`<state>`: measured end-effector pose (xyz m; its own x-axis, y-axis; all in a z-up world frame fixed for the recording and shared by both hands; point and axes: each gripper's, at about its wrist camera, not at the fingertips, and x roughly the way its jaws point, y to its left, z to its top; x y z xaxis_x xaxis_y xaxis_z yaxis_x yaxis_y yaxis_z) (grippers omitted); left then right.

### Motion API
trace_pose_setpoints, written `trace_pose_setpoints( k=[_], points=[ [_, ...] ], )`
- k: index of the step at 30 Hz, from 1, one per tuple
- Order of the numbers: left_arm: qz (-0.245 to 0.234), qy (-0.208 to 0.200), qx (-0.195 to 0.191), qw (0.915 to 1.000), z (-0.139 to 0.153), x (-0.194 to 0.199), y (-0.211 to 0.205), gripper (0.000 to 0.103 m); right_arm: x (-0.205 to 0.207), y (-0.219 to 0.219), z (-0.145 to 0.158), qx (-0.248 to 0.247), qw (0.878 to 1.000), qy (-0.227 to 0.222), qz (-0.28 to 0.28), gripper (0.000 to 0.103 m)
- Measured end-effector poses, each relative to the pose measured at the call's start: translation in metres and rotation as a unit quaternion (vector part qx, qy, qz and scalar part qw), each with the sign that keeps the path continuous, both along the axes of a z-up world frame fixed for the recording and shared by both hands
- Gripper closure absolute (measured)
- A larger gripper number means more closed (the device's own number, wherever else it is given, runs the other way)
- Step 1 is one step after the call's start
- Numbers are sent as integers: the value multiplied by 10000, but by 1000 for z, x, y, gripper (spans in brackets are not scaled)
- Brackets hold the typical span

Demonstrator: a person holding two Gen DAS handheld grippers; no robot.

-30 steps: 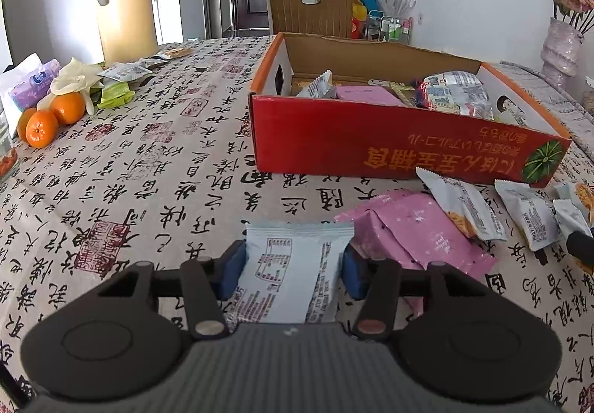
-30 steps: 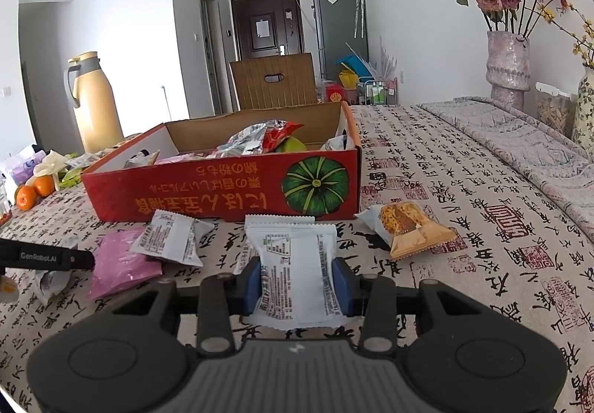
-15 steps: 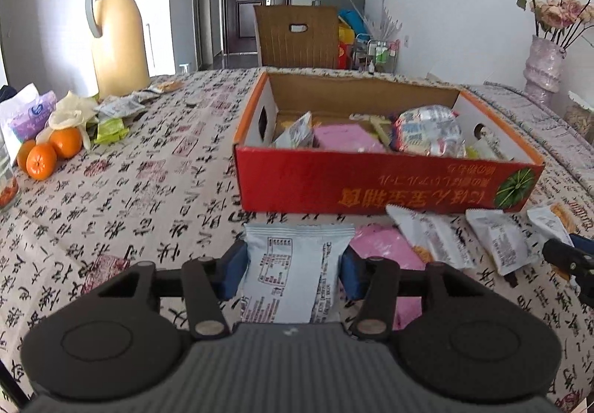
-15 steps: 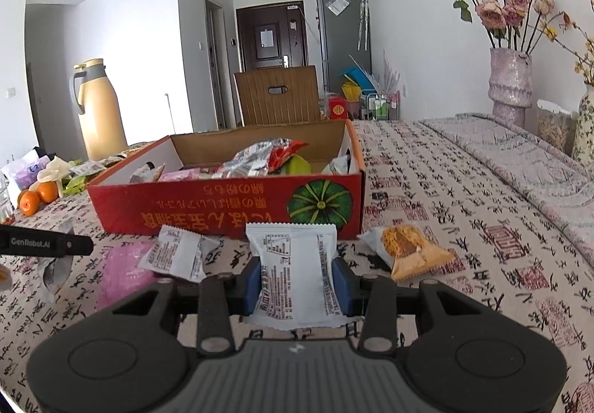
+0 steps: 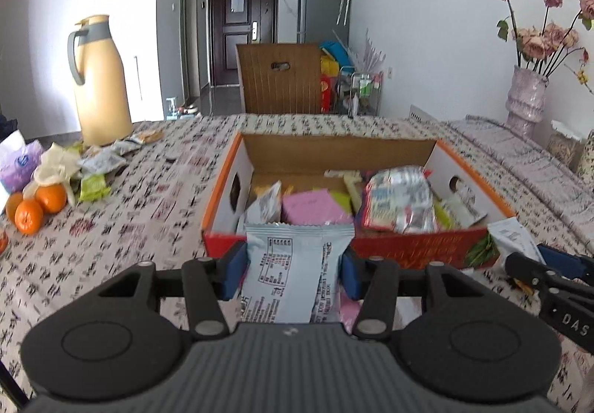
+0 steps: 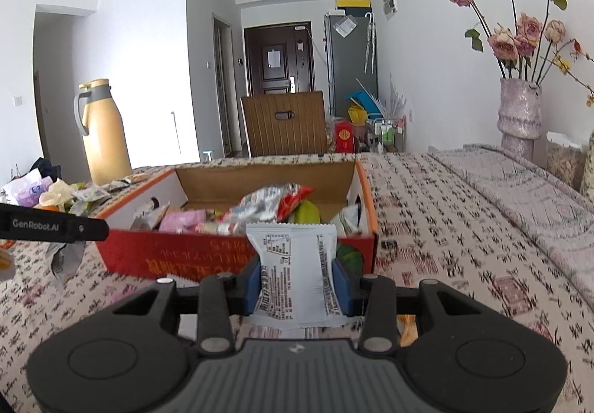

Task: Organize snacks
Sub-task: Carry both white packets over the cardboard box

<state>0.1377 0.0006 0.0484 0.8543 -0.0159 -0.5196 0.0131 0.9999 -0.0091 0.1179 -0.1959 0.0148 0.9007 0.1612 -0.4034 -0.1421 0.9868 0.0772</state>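
The red cardboard box with an orange rim (image 5: 408, 249) stands open on the table (image 5: 148, 212), which is covered by a cloth printed with black and red characters. Inside the box lie a flat pink packet (image 5: 310, 207), a crinkled silver and red foil bag (image 5: 401, 203) and several smaller wrappers.

The left gripper (image 5: 293, 266) is clenched on a pale blue-grey snack packet with printed black text (image 5: 295, 272); its blue pads press both side edges. The packet stands upright just in front of the box's near red wall, its crimped top edge level with the rim.

The right gripper (image 6: 297, 281) is likewise clamped on a white snack packet with black print (image 6: 297, 275), held upright before the box's near wall, close to the corner with the green pumpkin picture (image 6: 351, 257). In the left wrist view this gripper and its packet show at the box's near right corner.

Left of the box, well apart from it, sit two oranges (image 5: 35, 209), crumpled wrappers and a tall tan thermos jug with a grey handle (image 5: 100, 86). To the right of the box, at the table's edge, a textured mauve vase of dried roses (image 6: 519, 116) stands by the wall.
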Motion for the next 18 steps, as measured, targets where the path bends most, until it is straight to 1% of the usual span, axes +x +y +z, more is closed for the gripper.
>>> trace_pose_setpoints(
  k=[8,18],
  points=[
    [-72,-227,10,9997,19,25,-12,51,28,4,18,31,9998,-208,12,64],
    [-64,-335,21,9994,26,65,-20,51,82,10,30,49,9996,-280,-26,64]
  ],
)
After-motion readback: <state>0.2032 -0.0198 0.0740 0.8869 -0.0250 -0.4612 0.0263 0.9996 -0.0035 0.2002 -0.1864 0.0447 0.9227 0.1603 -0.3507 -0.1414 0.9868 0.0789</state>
